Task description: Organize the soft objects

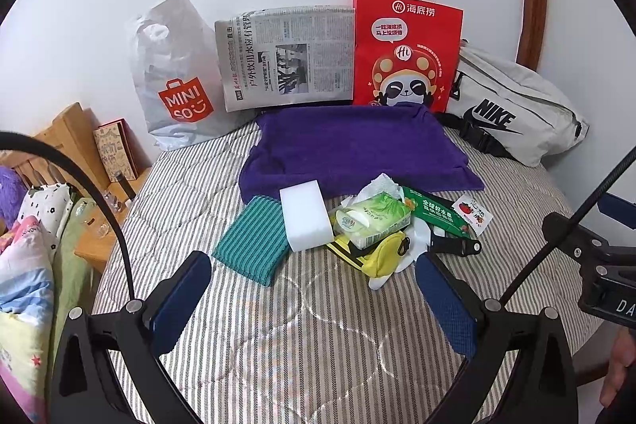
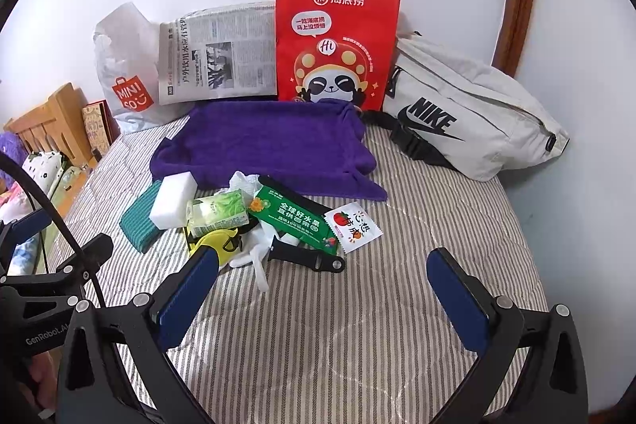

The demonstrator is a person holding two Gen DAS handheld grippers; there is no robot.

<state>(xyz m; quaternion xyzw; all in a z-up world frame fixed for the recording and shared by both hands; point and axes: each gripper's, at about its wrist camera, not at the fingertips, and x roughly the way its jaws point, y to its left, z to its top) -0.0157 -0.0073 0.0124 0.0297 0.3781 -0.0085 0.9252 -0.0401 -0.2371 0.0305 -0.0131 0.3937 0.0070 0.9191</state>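
1. The left claw (image 1: 314,289) is held spread wide above the striped bed (image 1: 318,336), with nothing between its blue pads.
2. The right claw (image 2: 324,289) is likewise held spread and empty, near the pile's front edge.
3. A white sponge block (image 1: 306,219) is seen just in front of the purple towel (image 1: 349,150), resting partly on a teal ribbed cloth (image 1: 252,245).
4. A green tissue pack (image 1: 371,221) is stacked on a yellow pouch (image 1: 387,253), in front of the towel.
5. A green sachet (image 2: 292,221) and a tomato sachet (image 2: 353,227) lie at the towel's front right corner.
6. A red paper bag (image 2: 338,46), newspaper (image 2: 218,52) and grey Nike bag (image 2: 465,110) are propped behind the towel.
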